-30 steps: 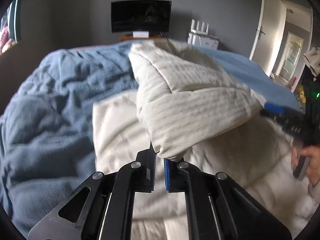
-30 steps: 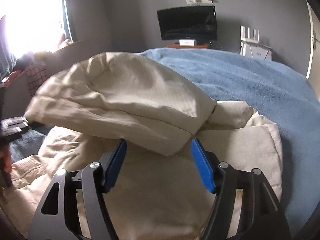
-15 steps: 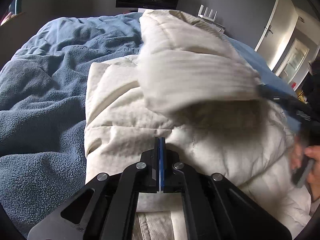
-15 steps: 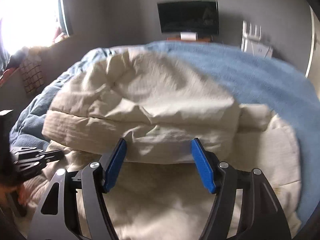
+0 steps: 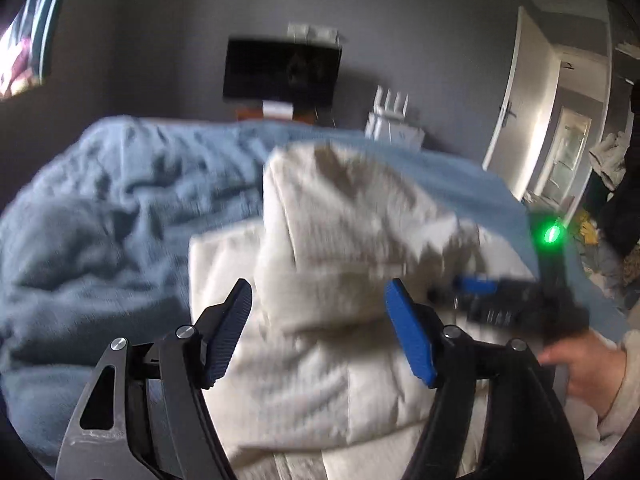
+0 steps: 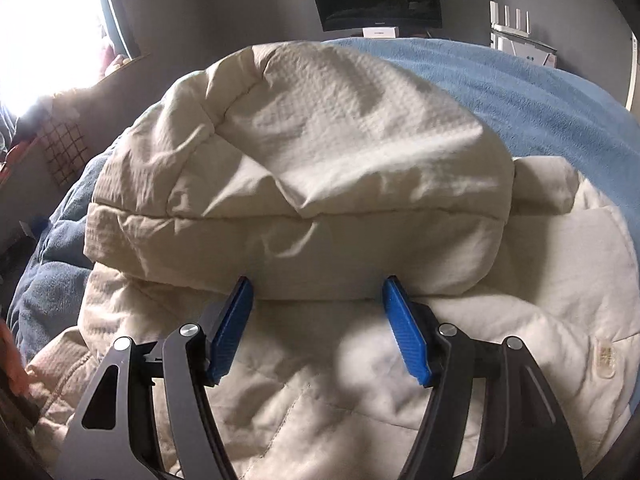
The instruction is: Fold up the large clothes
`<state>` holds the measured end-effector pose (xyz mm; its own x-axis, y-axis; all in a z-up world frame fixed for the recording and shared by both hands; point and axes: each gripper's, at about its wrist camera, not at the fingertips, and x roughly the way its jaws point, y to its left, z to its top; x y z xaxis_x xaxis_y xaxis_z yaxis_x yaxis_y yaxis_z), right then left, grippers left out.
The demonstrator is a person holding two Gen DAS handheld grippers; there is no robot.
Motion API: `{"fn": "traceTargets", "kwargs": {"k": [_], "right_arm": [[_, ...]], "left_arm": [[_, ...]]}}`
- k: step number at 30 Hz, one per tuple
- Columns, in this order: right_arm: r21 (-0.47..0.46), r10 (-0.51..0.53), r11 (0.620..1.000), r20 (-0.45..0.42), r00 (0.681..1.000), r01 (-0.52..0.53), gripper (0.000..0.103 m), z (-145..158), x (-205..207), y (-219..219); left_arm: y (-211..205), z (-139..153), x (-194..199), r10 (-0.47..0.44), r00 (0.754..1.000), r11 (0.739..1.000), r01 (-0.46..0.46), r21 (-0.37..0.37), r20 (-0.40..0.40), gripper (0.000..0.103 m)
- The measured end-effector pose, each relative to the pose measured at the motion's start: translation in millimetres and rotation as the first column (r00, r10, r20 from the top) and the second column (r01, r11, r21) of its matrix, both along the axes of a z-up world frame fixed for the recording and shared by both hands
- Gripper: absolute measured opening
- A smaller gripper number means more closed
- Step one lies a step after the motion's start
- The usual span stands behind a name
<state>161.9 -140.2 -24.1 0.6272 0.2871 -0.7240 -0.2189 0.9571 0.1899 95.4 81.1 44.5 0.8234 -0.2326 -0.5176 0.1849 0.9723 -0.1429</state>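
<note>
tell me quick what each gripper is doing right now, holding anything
left gripper: jaws opening, pads clear of the cream jacket, holding nothing
right gripper: open, holding nothing

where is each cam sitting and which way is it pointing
Left wrist: sits on the left gripper, jaws opening, nothing pinched, facing across the cream puffer jacket and blue blanket toward the TV; the right gripper and a hand show.
Right wrist: sits on the right gripper, open, angled down onto the jacket's folded part.
Shared: jacket, blanket, TV.
</note>
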Motion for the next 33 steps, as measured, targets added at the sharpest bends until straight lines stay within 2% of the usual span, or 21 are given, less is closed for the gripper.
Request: {"fn": "traceTargets", "kwargs": {"k": [4,7,13,16,20,24,25,27,30,33], "right_arm": [[-0.015,0.017,1.0,0.006,1.0,-0.017,0.064,-6.1,-2.2,4.9],[-0.008,0.019,1.0,0.005,1.0,-0.019,0.064,-8.8,-1.2,4.6],[0.03,0.019,0.999,0.001,1.0,-0.019,0.064,-9.7,4.4,1.1],[0.039,0.02,0.999,-0.002,1.0,-0.02,0.064,-11.8,4.1,-3.2],[0.062,0.014,0.998,-0.007,1.0,-0.013,0.064,-8.4,3.0,-8.5],[0.129,0.004,0.992,-0.005,1.0,-0.003,0.073,3.2,-7.0,-21.3],[0.13,0.003,0.992,0.002,1.0,-0.003,0.074,7.7,-9.4,-23.3],[0.129,0.001,0.992,0.024,1.0,-0.004,0.075,19.5,-18.7,-30.1],[0.129,-0.011,0.992,0.079,0.997,0.001,0.077,38.7,-29.8,-40.4],[0.157,-0.044,0.988,0.17,0.985,0.017,0.08,65.3,-37.5,-56.0]], "left_arm": [[-12.7,25.2,13.0,-0.02,0.999,1.0,0.02,-0.008,0.042,0.068],[-26.2,29.7,24.3,-0.027,0.998,1.0,0.027,0.005,0.055,0.068],[-52.6,3.5,52.0,-0.041,0.999,0.998,0.042,0.046,-0.016,0.066],[-49.3,-18.8,61.9,-0.021,0.995,0.997,0.028,0.071,-0.095,0.056],[-29.6,-23.9,52.2,-0.005,0.995,1.0,0.006,0.004,-0.103,0.055],[-13.0,-14.6,34.6,0.032,0.997,0.999,-0.033,-0.013,-0.069,0.073],[-8.3,-9.6,27.6,0.035,0.998,0.999,-0.036,-0.016,-0.049,0.075],[-2.5,1.1,18.2,0.047,0.999,0.999,-0.047,-0.014,-0.008,0.085],[7.5,24.3,3.3,0.076,0.993,0.996,-0.071,-0.055,0.088,0.091],[9.5,46.4,5.2,0.072,0.988,0.992,-0.057,-0.11,0.139,0.092]]}}
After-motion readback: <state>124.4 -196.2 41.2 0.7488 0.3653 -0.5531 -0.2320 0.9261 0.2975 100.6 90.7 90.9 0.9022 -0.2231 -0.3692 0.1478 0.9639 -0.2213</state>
